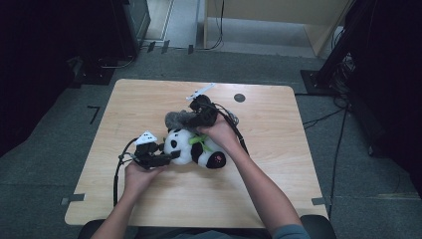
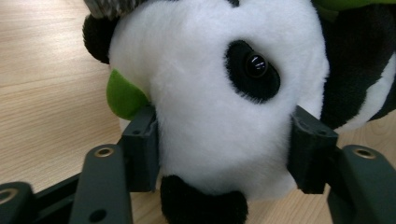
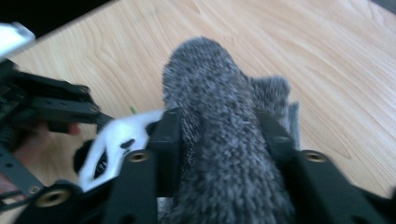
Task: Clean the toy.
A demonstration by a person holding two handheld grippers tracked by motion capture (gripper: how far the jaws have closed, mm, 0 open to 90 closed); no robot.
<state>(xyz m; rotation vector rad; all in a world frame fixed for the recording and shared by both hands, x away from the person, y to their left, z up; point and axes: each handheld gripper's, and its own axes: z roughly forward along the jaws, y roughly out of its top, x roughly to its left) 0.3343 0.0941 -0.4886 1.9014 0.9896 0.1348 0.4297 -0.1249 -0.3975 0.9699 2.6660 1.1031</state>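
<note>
The left gripper (image 1: 166,157) clamps the head of the black-and-white plush panda (image 2: 219,107), lying mid-table (green leaf at its cheek). The right gripper (image 1: 191,118) pinches the fuzzy grey plush (image 3: 219,140) just behind it on the light wooden table (image 1: 278,129).

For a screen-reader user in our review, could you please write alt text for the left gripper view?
A plush panda's white head sits clamped between the left tool's two black jaws, its black eye patch and shiny eye facing the camera. A green fabric piece pokes out beside the head, and the light wooden table lies beneath.
</note>
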